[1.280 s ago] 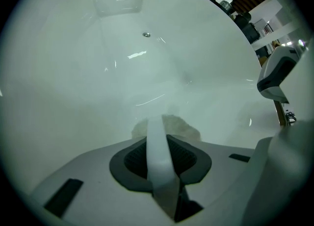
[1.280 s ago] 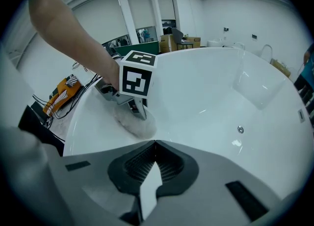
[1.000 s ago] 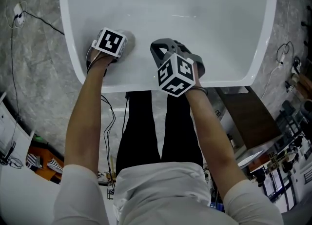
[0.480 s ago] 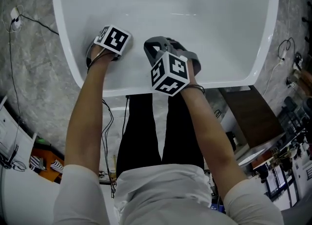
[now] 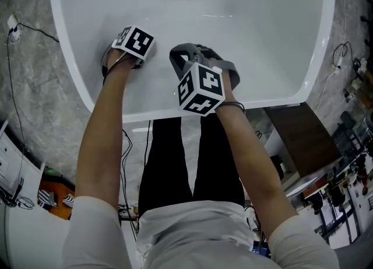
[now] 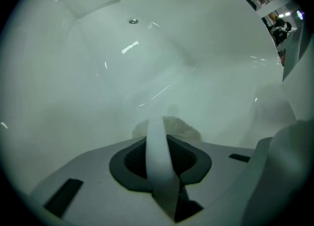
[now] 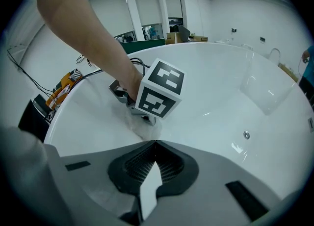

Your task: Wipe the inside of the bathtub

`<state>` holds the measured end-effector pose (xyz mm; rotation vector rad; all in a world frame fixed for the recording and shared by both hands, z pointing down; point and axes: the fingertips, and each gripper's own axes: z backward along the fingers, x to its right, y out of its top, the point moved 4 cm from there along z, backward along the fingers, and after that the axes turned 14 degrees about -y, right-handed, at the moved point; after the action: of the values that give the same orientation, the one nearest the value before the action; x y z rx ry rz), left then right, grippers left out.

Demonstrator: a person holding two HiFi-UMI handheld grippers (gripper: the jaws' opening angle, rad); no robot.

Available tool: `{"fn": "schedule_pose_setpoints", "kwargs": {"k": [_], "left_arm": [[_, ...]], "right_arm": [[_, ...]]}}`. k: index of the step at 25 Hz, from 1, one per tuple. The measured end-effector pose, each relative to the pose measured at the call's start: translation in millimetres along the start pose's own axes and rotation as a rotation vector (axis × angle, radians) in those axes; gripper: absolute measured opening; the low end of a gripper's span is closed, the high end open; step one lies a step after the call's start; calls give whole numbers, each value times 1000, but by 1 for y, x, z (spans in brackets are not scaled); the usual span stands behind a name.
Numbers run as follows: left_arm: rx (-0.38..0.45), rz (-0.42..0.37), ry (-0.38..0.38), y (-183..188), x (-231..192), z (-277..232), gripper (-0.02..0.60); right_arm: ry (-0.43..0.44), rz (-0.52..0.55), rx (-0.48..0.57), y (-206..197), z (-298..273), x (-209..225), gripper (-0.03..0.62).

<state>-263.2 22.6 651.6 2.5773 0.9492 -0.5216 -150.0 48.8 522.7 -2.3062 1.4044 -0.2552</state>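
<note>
The white bathtub fills the top of the head view. My left gripper is inside it, low on the near-left wall, shut on a whitish cloth that bulges just past the tips and presses on the tub surface. The right gripper view shows that left gripper with the cloth under it. My right gripper hovers inside the tub near the front wall, beside the left one. It is shut, and the right gripper holds nothing.
A small round metal fitting sits in the far tub wall. A dark brown cabinet stands by the tub's near-right corner. Cables run over the grey floor on the left. The person's legs are against the front rim.
The left gripper with the cloth has slid a little away from the near-left rim, deeper along the wall. The right gripper has shifted slightly left, toward it.
</note>
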Motion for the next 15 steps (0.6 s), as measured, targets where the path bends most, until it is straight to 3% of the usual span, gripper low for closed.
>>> {"fn": "schedule_pose_setpoints", "kwargs": {"k": [7, 15], "left_arm": [[15, 18, 4, 12, -5, -11, 92], [41, 30, 9, 26, 1, -23, 92]], "right_arm": [[20, 50, 5, -8, -7, 2, 18], [15, 35, 1, -29, -5, 11, 18]]}}
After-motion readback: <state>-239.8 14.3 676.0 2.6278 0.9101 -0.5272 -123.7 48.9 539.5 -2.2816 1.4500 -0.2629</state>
